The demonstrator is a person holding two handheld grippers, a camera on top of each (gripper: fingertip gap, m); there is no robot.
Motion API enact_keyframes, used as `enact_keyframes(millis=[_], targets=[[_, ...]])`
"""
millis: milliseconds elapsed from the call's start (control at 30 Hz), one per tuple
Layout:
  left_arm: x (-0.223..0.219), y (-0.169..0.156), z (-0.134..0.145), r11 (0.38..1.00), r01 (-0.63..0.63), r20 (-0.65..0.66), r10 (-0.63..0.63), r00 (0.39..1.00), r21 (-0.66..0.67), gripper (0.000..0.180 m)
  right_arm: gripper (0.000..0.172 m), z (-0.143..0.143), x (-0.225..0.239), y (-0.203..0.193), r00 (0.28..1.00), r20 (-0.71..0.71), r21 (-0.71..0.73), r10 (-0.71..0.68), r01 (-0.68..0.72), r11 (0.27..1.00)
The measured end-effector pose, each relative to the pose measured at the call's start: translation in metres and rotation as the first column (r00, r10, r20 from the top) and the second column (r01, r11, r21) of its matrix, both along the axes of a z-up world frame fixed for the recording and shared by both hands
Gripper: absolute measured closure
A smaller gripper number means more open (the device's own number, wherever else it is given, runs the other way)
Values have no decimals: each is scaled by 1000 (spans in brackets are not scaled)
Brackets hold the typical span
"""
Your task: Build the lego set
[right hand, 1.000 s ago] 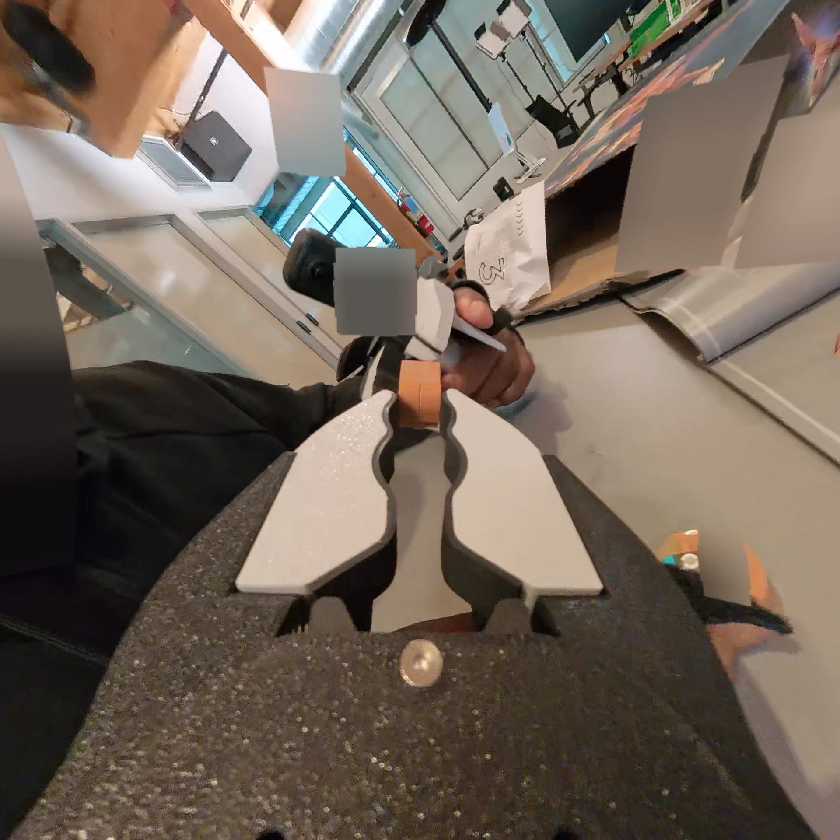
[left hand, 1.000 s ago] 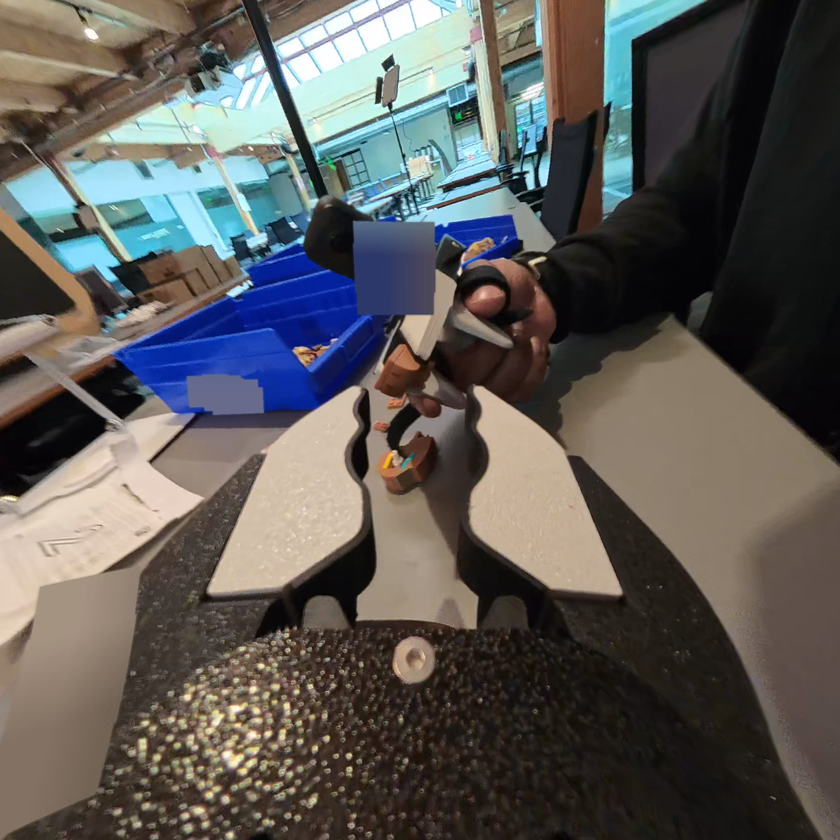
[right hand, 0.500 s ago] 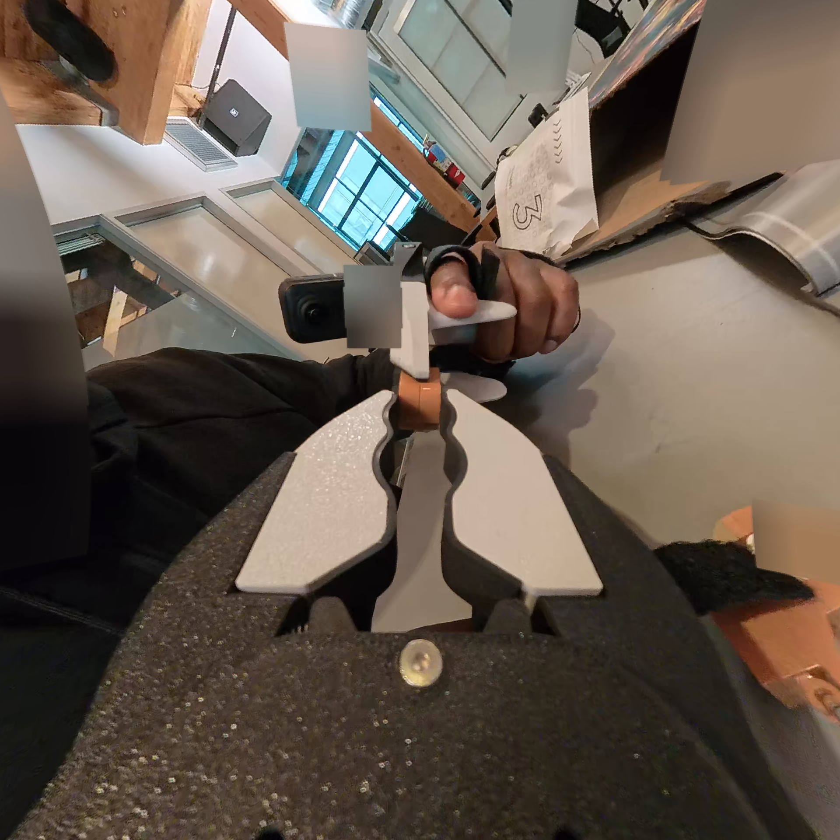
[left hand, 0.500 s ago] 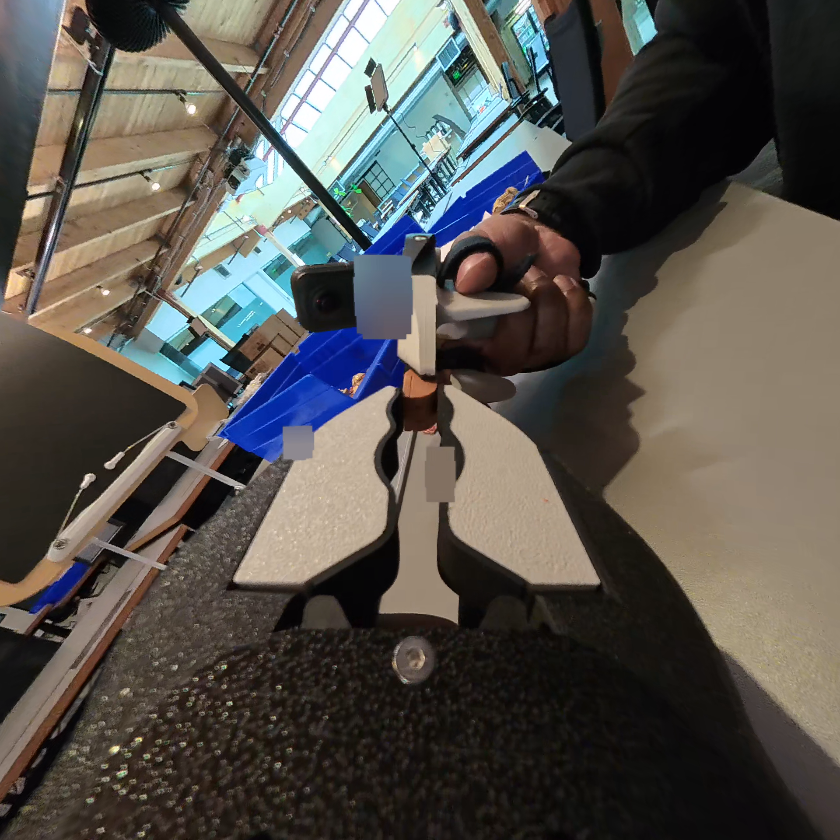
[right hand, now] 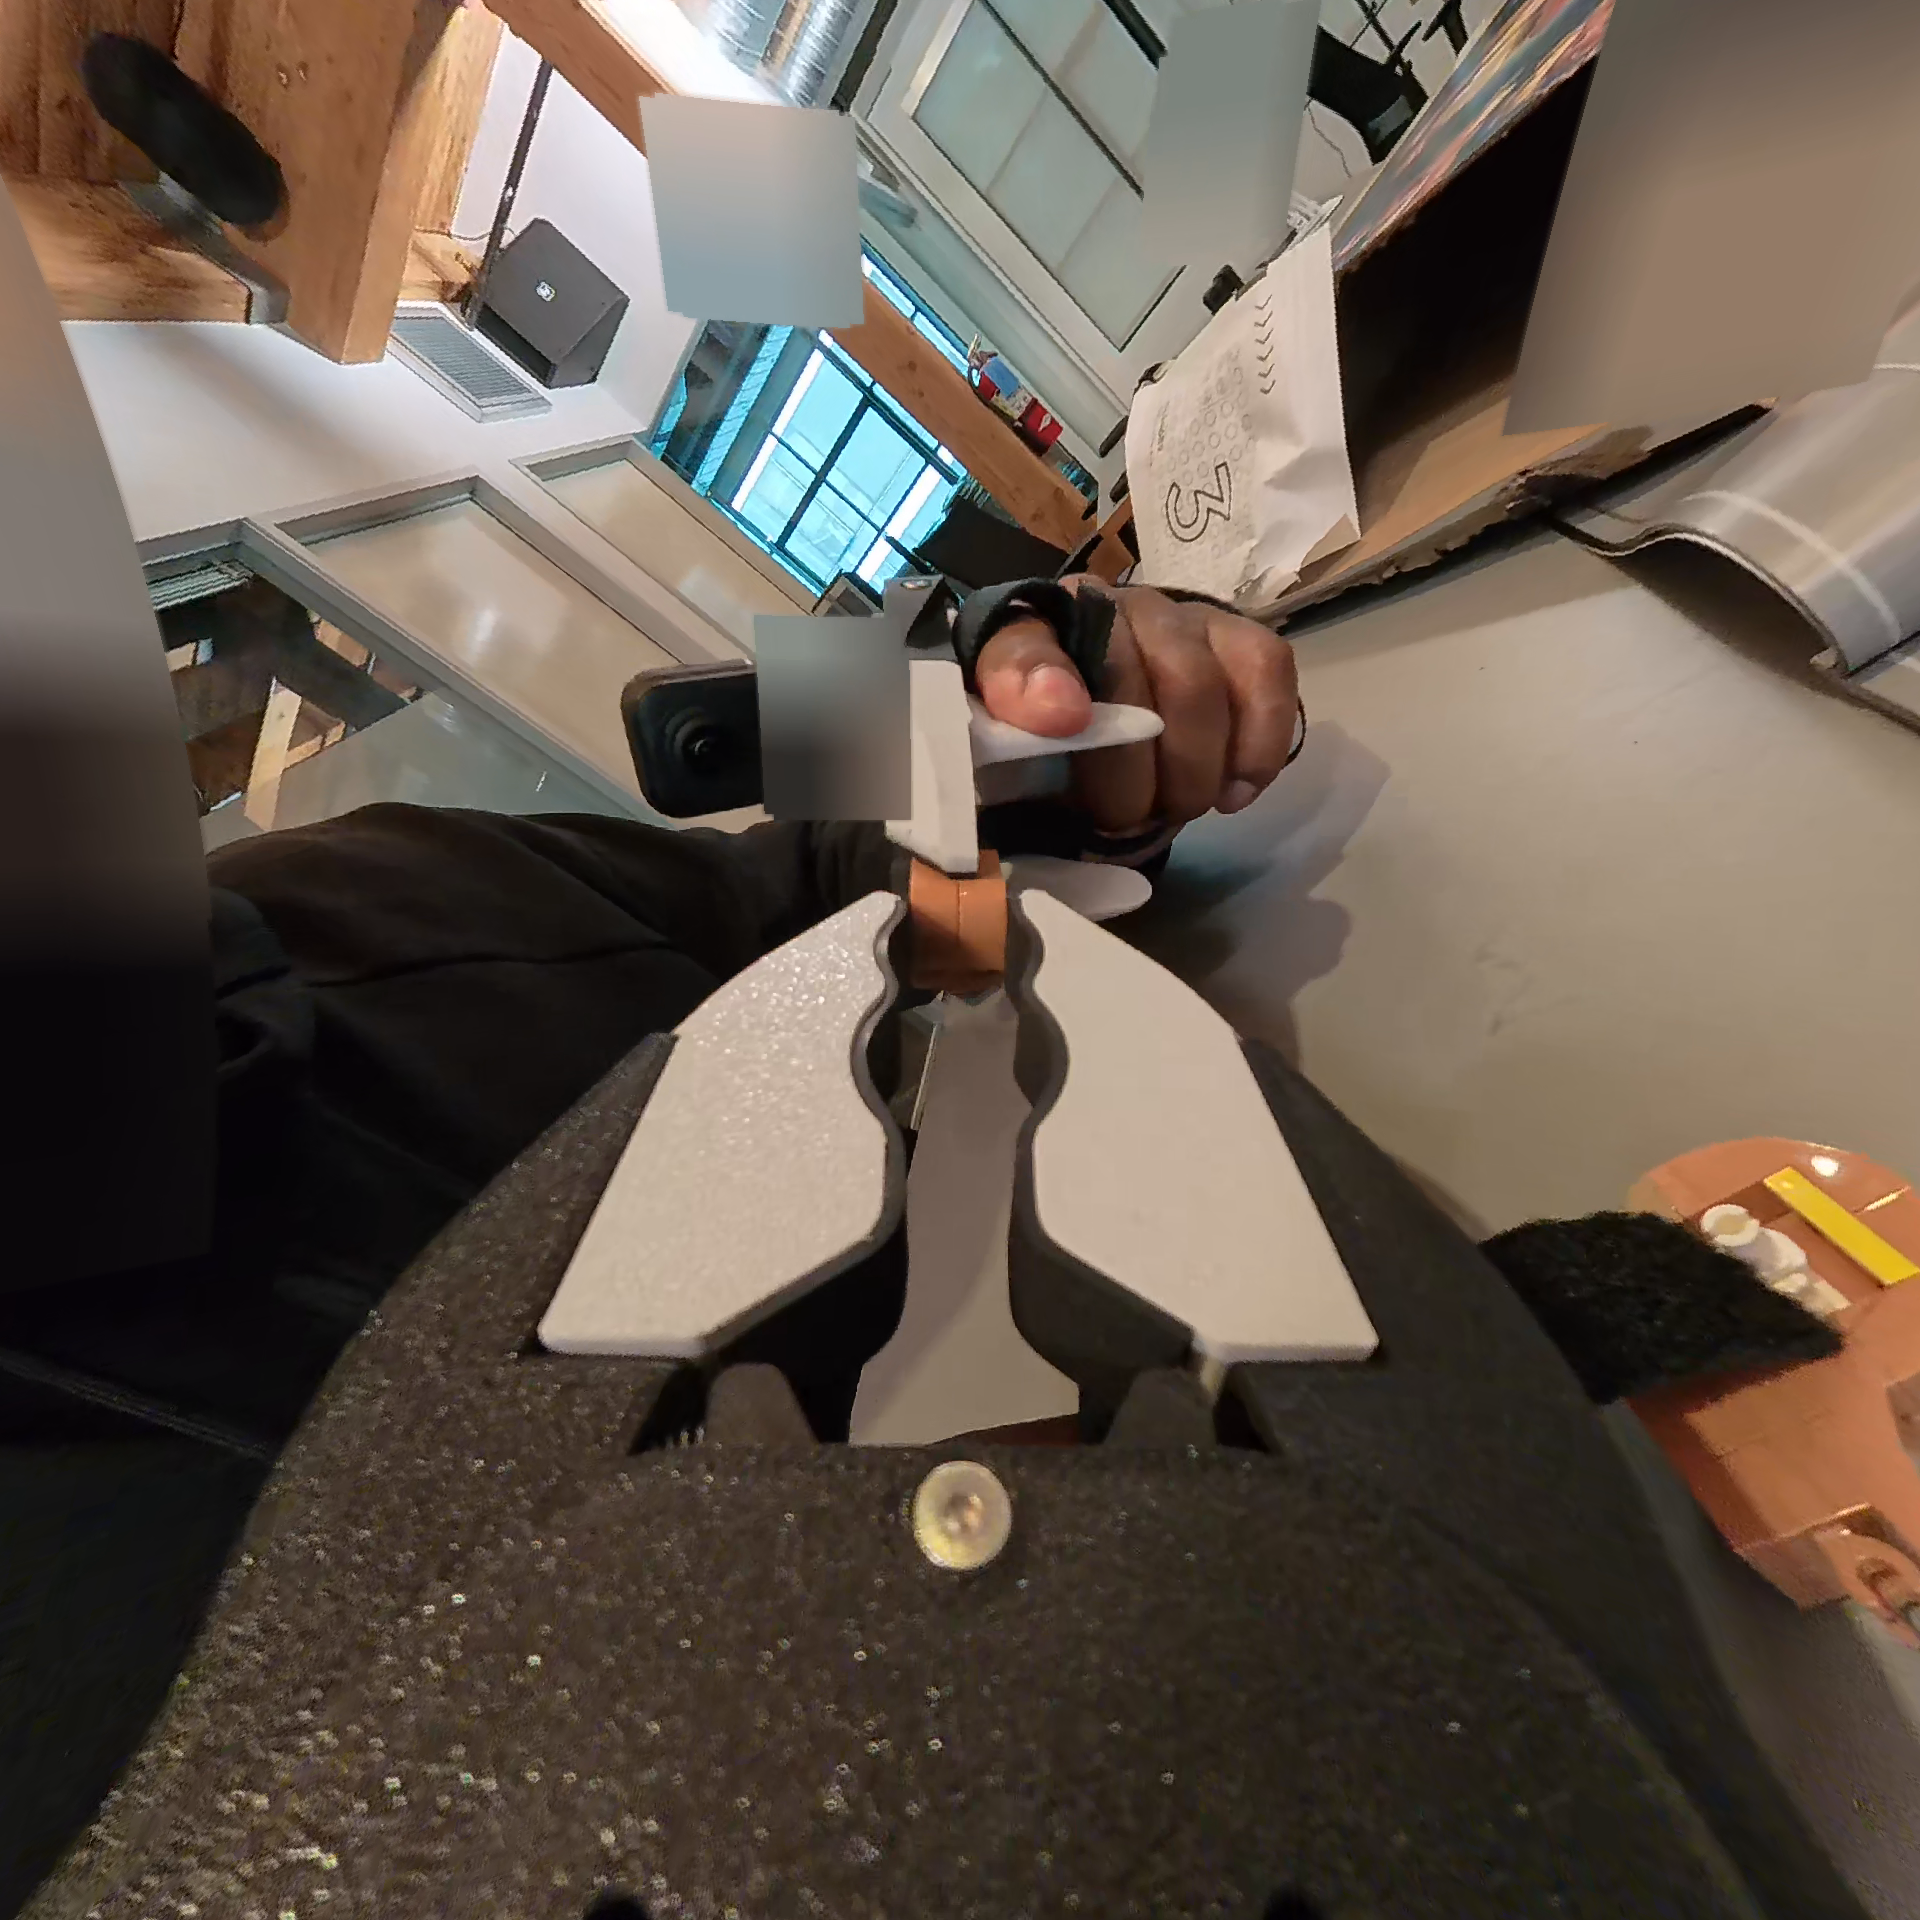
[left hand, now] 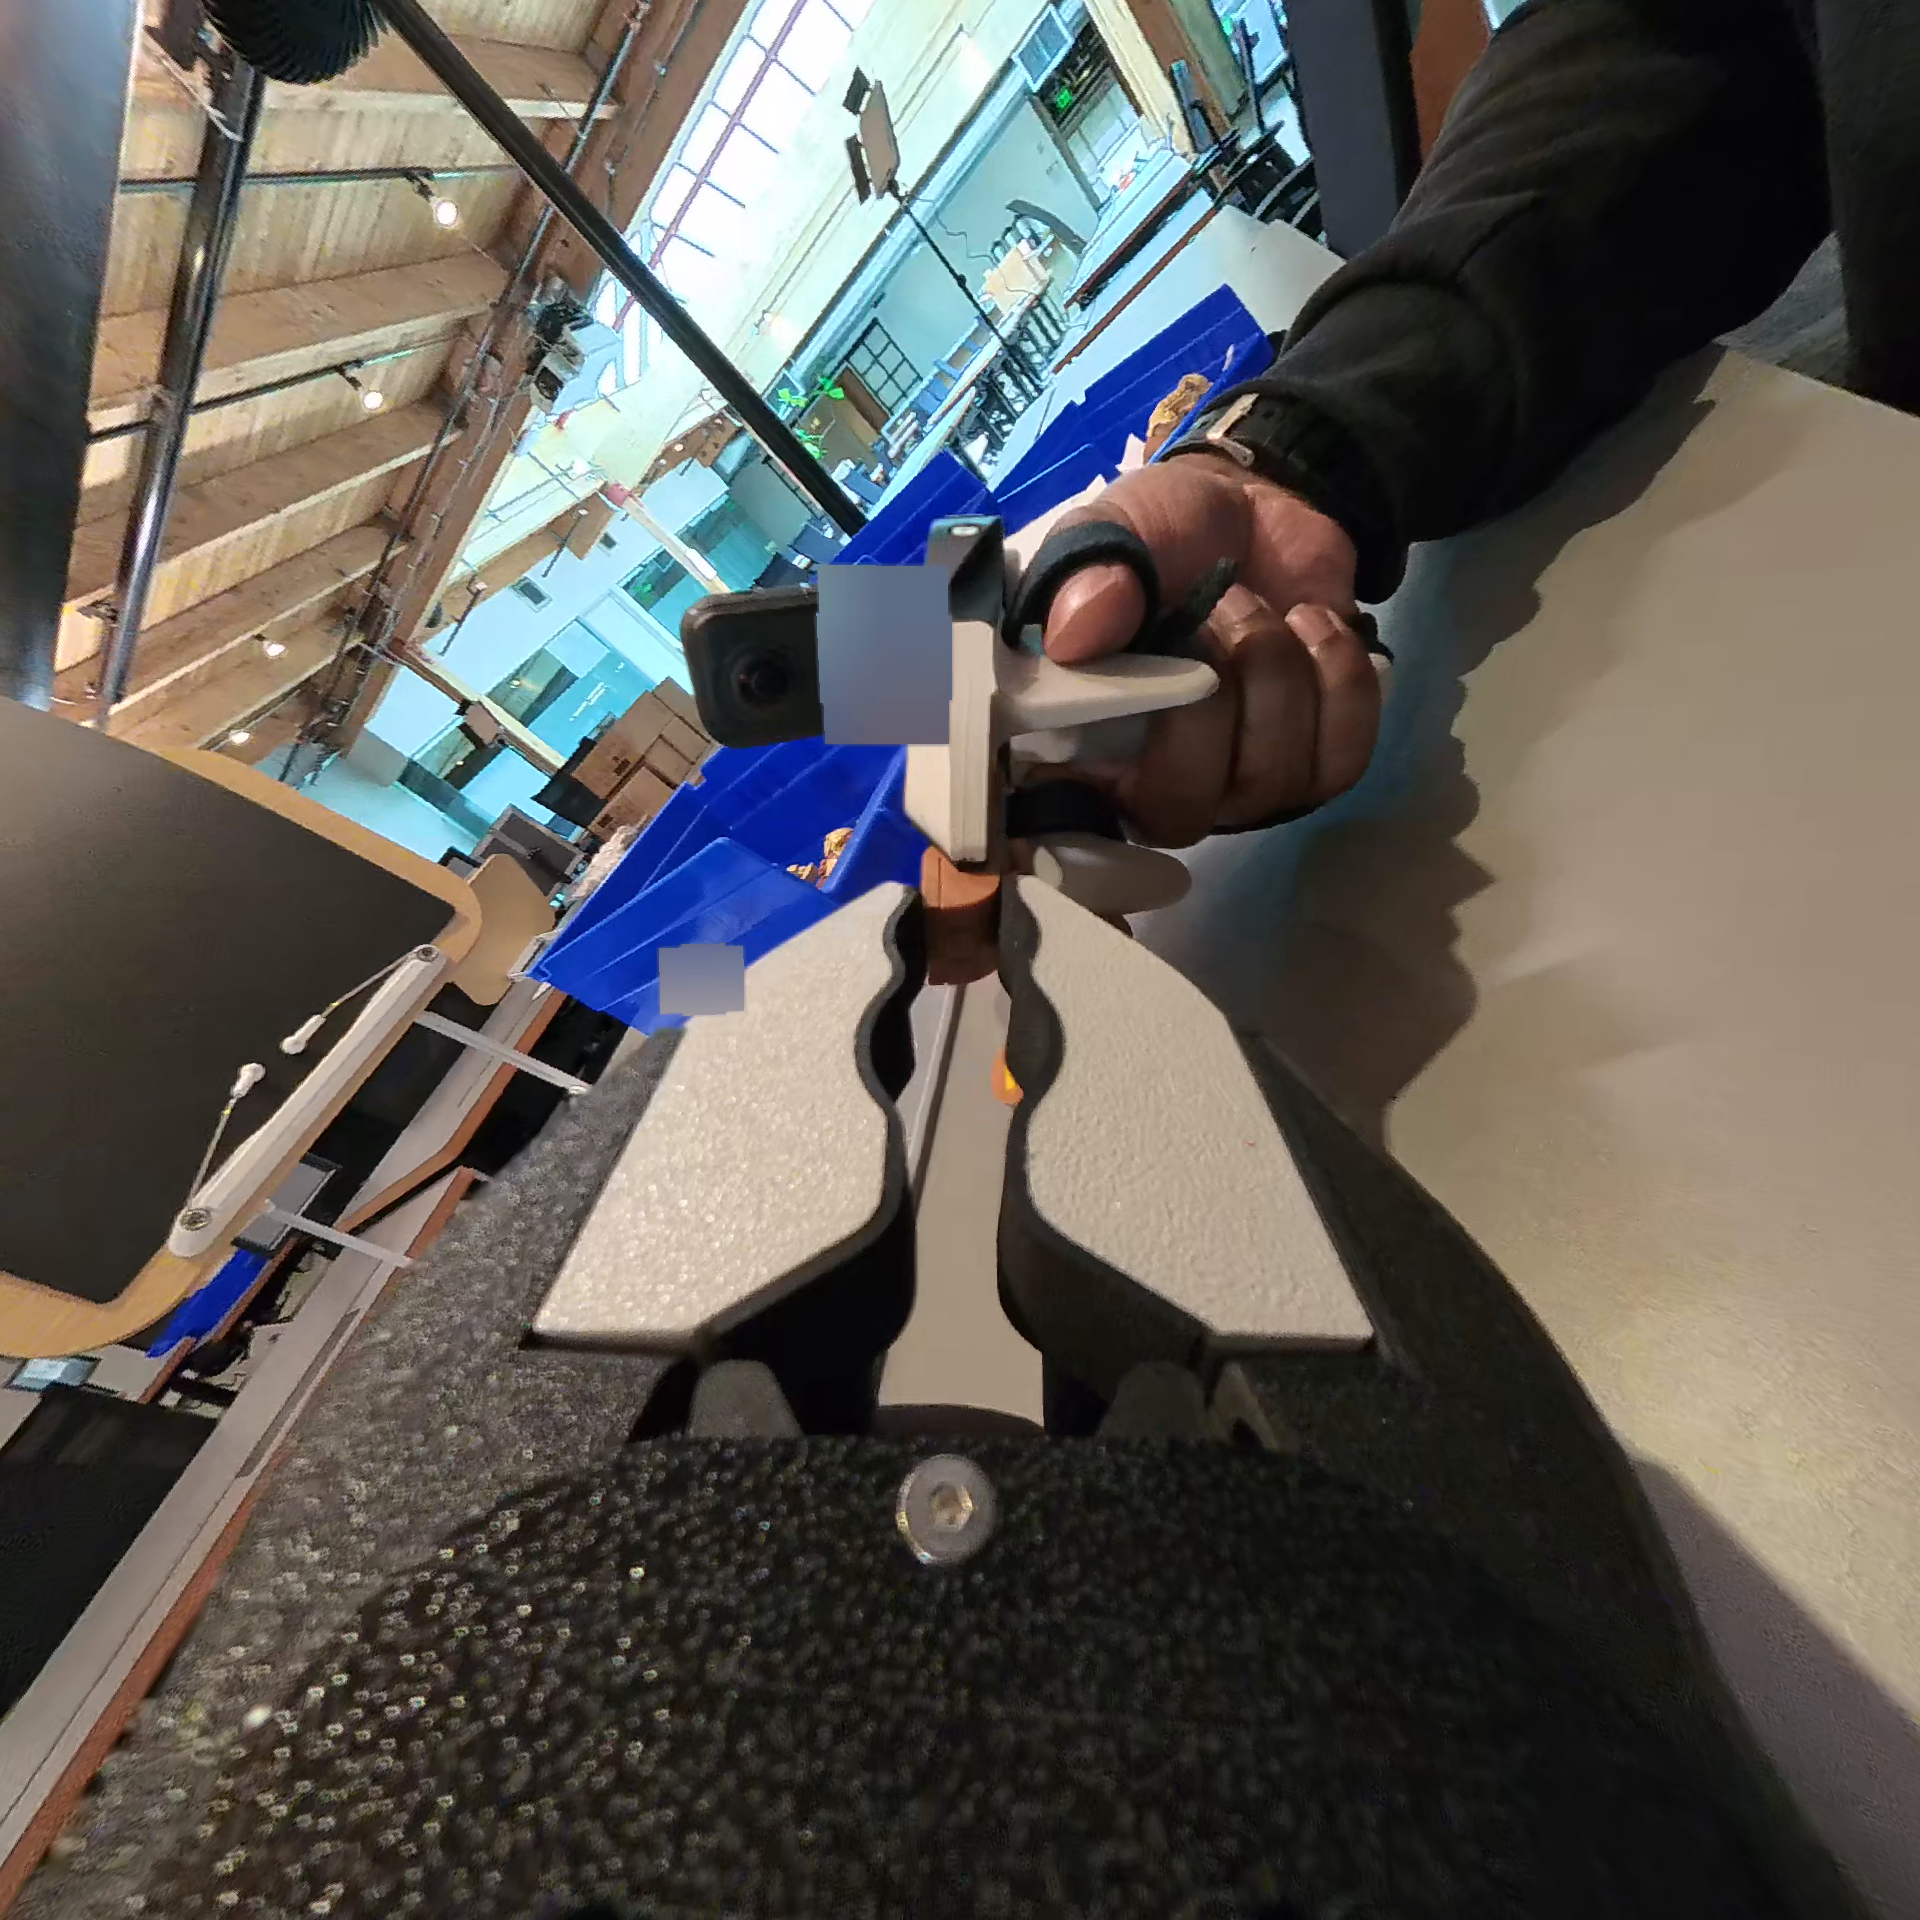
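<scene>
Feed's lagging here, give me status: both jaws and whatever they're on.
Left gripper and right gripper both clamped on one brown brick piece, held above grey table. Blue bins behind, clear.

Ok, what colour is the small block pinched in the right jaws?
Orange-brown, a small block clamped between both fingertips; the right wrist view shows it best.

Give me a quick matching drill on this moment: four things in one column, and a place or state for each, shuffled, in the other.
Things:
1. left gripper
2. blue bins
3. white printed paper bag
4. brown brick model with a yellow strip

Places or states:
A. propped by the cardboard box at the far edge of the table
B. clamped on a brown brick piece that the right gripper also grips
C. lying on the table to the right of the right gripper's body
D. lined up behind the left gripper's fingertips

Pairs: 1-B, 2-D, 3-A, 4-C
</scene>
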State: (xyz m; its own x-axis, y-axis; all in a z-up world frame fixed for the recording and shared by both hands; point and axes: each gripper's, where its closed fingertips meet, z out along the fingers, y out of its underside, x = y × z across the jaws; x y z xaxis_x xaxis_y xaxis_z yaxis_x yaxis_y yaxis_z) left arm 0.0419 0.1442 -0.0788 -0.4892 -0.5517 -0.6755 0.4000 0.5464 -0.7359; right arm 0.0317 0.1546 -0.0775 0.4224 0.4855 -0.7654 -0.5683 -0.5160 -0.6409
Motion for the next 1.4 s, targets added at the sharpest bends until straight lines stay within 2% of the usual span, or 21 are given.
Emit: enact_keyframes(millis=[200,300,367,467,667,800,900,1167,1400], targets=[[1,0,0,1000,-25,6,25,1000,-9,167,154,2,4,2,1000,10,21,-25,25,999],[1,2,0,999,-51,19,51,999,-2,167,145,4,12,3,998,17,34,-59,58,998],[3,5,1,997,-74,23,74,997,-2,167,142,5,17,3,996,47,57,-81,79,995],[7,16,2,993,-121,19,121,992,-15,167,138,6,22,3,978,163,117,-127,108,987],[14,34,-1,982,-185,-4,185,983,-31,167,137,2,30,6,856,444,255,-264,161,953],[18,47,-1,972,-228,-16,227,974,-56,168,137,1,34,9,764,549,312,-340,191,931],[20,59,0,962,-259,-33,257,966,-86,168,146,1,40,11,718,578,332,-387,227,916],[20,76,-1,943,-307,-68,300,951,-129,168,172,6,57,15,650,578,382,-494,319,867],[22,81,-3,934,-332,-81,323,943,-134,168,172,6,71,12,535,647,429,-544,335,839]])
